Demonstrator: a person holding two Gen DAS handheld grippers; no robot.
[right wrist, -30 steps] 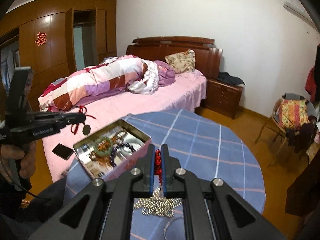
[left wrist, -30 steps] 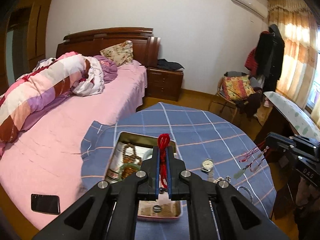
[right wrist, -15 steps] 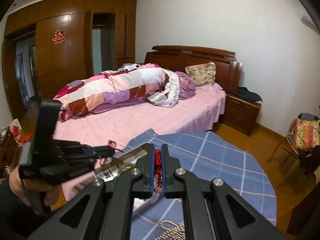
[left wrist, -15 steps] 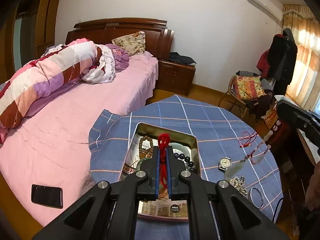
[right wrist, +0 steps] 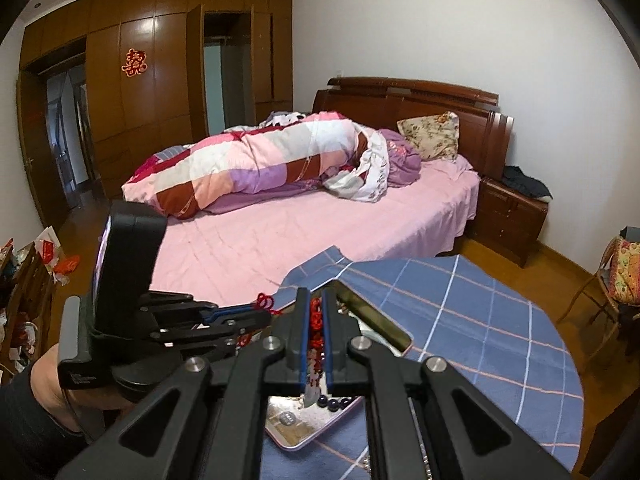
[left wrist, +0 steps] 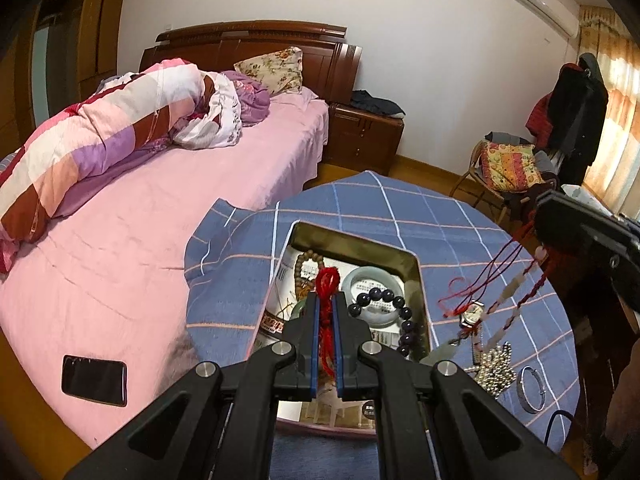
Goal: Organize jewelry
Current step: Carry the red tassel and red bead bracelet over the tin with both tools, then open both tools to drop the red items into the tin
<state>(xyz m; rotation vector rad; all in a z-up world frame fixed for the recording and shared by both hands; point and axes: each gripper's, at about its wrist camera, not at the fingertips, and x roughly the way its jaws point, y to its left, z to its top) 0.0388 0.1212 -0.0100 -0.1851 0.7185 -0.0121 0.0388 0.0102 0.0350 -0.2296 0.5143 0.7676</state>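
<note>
My left gripper (left wrist: 327, 300) is shut on a red cord (left wrist: 326, 280) and hangs over the open metal tin (left wrist: 412, 264) on the blue checked table. In the tin lie a wooden bead bracelet (left wrist: 308, 262), a jade bangle (left wrist: 370, 278) and a dark bead bracelet (left wrist: 386, 300). My right gripper (right wrist: 316, 298) is shut on a red cord necklace (right wrist: 316, 324). In the left wrist view its strands and pale pendants (left wrist: 500, 280) dangle from the right gripper (left wrist: 544, 210) just right of the tin. The left gripper (right wrist: 262, 314) sits close beside the right one.
On the cloth right of the tin lie a watch (left wrist: 472, 314), a silver chain (left wrist: 492, 364) and a silver bangle (left wrist: 530, 388). A pink bed (left wrist: 160, 220) with a phone (left wrist: 94, 380) borders the table's left side. A chair (left wrist: 504, 168) stands beyond.
My right gripper has carried the dangling necklace leftward over the tin's edge, close to the left gripper. The left gripper has sunk a little toward the tin, still shut on its cord.
</note>
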